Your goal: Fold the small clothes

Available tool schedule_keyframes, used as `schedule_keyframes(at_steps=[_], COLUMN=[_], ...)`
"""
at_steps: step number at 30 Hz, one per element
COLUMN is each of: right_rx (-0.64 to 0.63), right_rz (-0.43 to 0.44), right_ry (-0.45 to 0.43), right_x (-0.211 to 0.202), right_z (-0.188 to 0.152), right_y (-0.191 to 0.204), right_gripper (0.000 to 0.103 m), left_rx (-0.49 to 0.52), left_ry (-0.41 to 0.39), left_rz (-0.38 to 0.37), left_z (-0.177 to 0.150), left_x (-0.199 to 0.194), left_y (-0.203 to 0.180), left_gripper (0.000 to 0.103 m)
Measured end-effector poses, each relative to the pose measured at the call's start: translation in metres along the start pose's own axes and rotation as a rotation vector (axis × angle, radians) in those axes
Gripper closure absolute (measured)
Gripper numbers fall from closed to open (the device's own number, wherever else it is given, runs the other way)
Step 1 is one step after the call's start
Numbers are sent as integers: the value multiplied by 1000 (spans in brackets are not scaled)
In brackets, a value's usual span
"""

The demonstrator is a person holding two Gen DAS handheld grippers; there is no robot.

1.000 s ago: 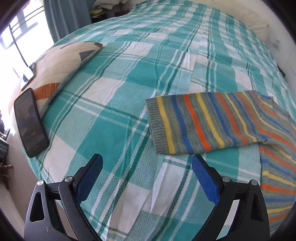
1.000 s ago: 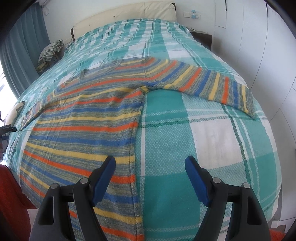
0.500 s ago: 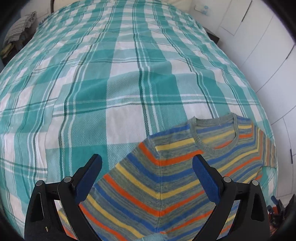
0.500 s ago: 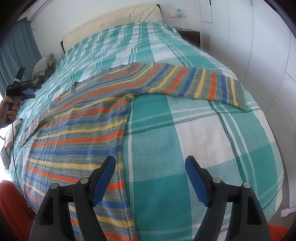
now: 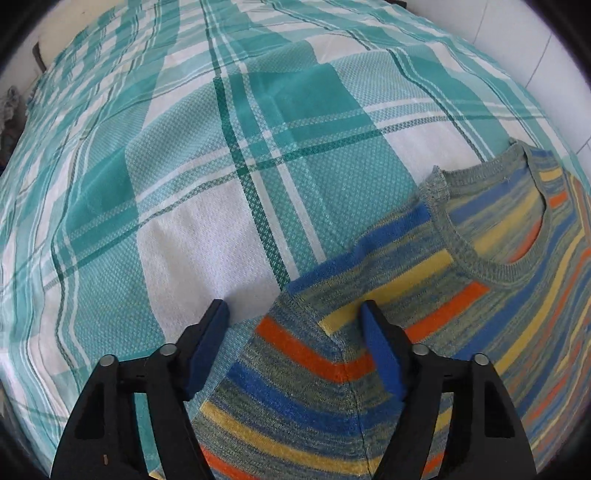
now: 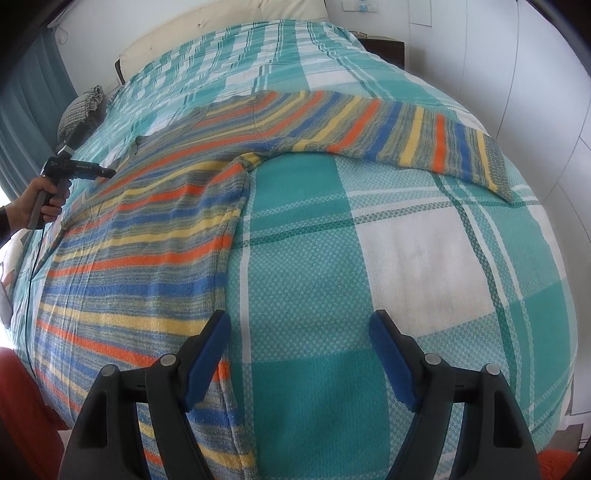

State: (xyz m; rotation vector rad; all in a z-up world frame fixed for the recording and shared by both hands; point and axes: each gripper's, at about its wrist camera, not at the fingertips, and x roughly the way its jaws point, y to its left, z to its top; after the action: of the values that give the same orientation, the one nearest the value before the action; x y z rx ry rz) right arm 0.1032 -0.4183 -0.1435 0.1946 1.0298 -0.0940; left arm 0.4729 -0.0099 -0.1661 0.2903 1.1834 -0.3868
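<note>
A striped sweater [image 6: 147,229] lies flat on a bed under a teal plaid bedspread [image 6: 424,258], one sleeve [image 6: 406,136] stretched toward the white wall. The left gripper [image 5: 295,314] hovers at the sweater's shoulder beside the neckline [image 5: 495,266], jaws wide, holding nothing. The right gripper [image 6: 299,325] gapes empty over the sweater's side edge. A cream headboard [image 6: 221,33] and a folded checked cloth [image 6: 83,107] stand beyond.

One striped sweater [image 6: 147,236] lies on one bed [image 6: 424,266] under one teal plaid cover [image 5: 207,177]. Two grippers show, the left gripper [image 5: 295,317] and the right gripper [image 6: 299,328], each with two blue pads. One headboard [image 6: 221,29] and one checked bundle [image 6: 83,105] complete the count.
</note>
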Motion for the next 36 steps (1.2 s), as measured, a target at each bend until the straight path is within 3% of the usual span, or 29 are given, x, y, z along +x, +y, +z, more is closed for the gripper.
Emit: schedule_keyframes(at_steps=[1,2,6,8,11,14,16,17,19,22,25,29,32,36], right_rx=[0,0,2,3,3,0,0,1,5,25,61,109,125,191], right_rz=[0,-1,0,1,-1,-5,-5,-3,2,8,15,12,-38,-68], right_ry=[0,0,-4,-6,-5,1,3,4,2,-20,-76,-174,-250,-250], right_x=[0,1,0,0,0,1,1,1,1,-5,-19,-43,-58,-57], right_z=[0,1,1,1,1,1,1,2,2,5,8,10,11,8], right_y=[0,0,0,0,1,1,1,0,0,-4,-11,-21,-26,-35], right_gripper=[26,26,26,26,26,26,26,26,26,26,26,26,24,19], left_rx=[-24,-36,81,91,40,96,78,55,-9,-76,-129,-216,-329,-463], left_ry=[-16,-27,-110,-162,-126,-140,-135,-130,-117,-226,-266,-283,-273,-217], left_rz=[1,14,214,289,297,380,374,357,330,294,201,111,85,94], left_z=[2,4,7,8,12,8,9,10,10,-14,-63,-156,-231,-302], left_x=[-4,-7,-15,-17,4,16,13,7,-11,-66,-113,-151,-158,-153], left_y=[2,1,-27,-32,-22,-32,-30,-26,-19,-19,-32,-67,-85,-85], left_gripper=[96,96,98,98,98,97,95,87,44,15,9,5,4,5])
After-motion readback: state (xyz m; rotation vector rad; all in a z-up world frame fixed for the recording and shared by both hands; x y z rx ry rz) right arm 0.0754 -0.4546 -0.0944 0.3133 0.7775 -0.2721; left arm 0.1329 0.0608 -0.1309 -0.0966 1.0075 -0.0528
